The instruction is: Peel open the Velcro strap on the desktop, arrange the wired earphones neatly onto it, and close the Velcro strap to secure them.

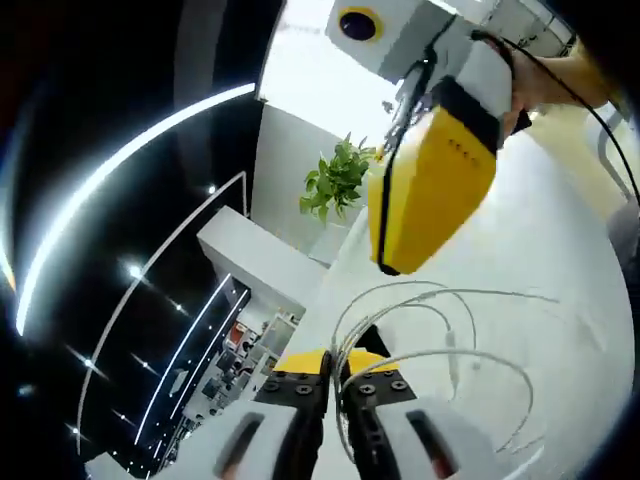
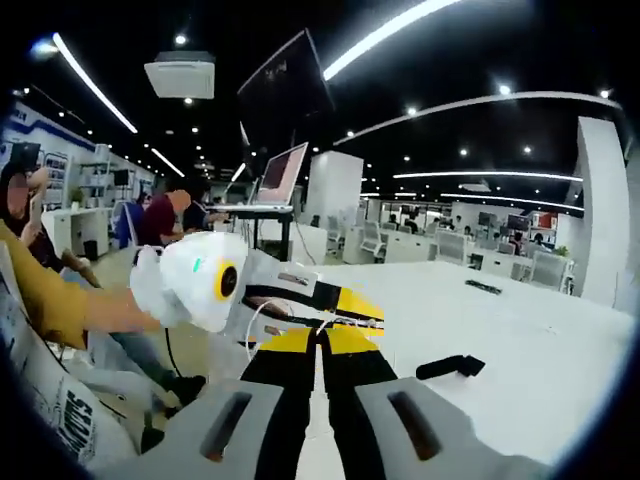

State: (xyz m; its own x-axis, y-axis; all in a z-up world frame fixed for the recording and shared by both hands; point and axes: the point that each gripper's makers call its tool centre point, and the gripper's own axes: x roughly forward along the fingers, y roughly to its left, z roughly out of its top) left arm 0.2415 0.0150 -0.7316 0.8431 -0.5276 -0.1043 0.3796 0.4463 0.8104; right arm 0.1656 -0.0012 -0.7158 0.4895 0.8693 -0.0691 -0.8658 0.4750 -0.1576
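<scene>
Both tongs met over a white desk [image 2: 520, 330] in an open office. Seen from the left gripper view, the left gripper [image 1: 335, 375] had its yellow-tipped jaws pressed together on the thin white earphone cable [image 1: 440, 352], whose loops fanned out over the desk to the right of the tips. Above them hung the right gripper [image 1: 385, 262], its yellow body slanting down from the upper right corner of the view, a hand [image 1: 560, 80] gripping it from behind; a potted plant [image 1: 338, 180] stood at the desk's far edge.

In the right gripper view, that gripper's own jaws [image 2: 322, 338] were nearly closed, with only a thin gap, and whether they held the cable could not be told. To their right, a black Velcro strap [image 2: 450, 366] lay flat on the desk, apart from the jaws. Farther back, near the far right edge, rested a small dark object [image 2: 483, 287].
</scene>
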